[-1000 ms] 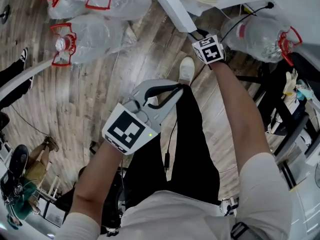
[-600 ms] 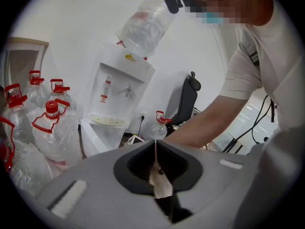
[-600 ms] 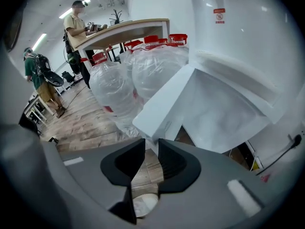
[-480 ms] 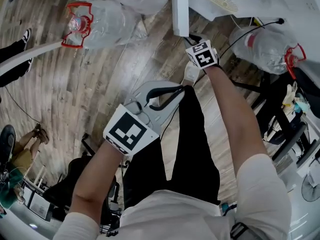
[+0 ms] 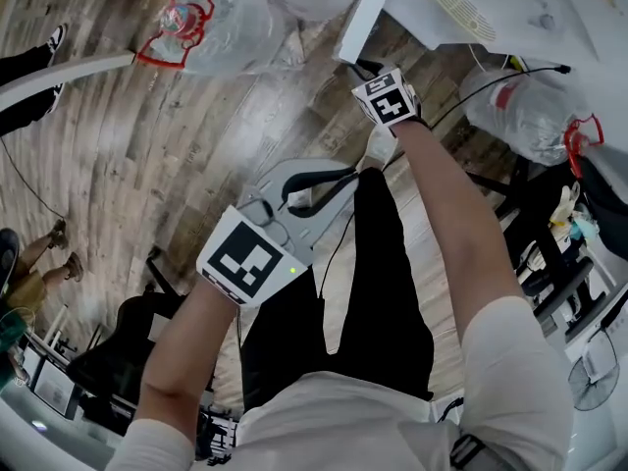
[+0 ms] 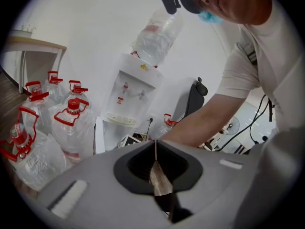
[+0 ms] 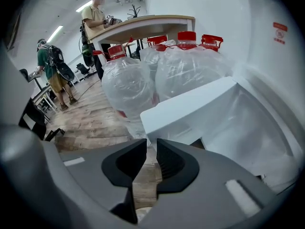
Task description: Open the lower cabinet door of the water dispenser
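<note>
By the bottles [image 7: 128, 87], white cabinet door [image 7: 187, 111] — open

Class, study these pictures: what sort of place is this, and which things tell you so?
Probably an open-plan office: a water dispenser with water jugs beside it, a high counter, and an office chair.

Bright, even indoor light — fisheye-warped, dark-vignetted edges

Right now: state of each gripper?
Left gripper: closed, empty.
Right gripper: just been closing, narrow gap, cabinet door edge at tips; grip cannot be told.
</note>
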The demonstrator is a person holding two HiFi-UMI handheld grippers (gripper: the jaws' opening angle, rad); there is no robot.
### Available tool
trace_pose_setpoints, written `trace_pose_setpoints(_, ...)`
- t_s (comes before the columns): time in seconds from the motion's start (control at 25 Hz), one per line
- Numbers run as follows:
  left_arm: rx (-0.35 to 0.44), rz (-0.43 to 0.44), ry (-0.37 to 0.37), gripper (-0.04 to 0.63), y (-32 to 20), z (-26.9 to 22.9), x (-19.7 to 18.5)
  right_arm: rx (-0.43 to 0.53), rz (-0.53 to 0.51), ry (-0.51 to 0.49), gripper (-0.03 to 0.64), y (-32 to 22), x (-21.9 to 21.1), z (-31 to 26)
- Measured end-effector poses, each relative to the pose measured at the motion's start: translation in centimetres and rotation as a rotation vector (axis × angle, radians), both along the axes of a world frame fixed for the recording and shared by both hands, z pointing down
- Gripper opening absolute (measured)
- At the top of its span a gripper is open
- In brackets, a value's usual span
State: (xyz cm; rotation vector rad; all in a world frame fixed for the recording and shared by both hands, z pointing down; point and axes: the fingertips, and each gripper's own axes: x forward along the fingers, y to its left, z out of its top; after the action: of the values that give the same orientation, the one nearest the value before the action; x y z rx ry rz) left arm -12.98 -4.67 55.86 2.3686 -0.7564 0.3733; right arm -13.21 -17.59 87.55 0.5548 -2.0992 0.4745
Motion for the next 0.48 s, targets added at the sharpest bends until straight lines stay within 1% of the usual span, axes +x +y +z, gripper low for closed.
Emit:
trace_pose_setpoints(0.32,0.004,-0.051,-0.005,0.057,0.9,0.0,-2.4,0.008,-0.043,-0.003,0.067,-0.5,-4.0,-0.6)
trace_pose_setpoints(0.48,0.008,-0.065,-0.008,0.057,1.3,-0.1,-2.8,0.011,-0.053,0.001,0.067,-0.9,-5.2,-0.9)
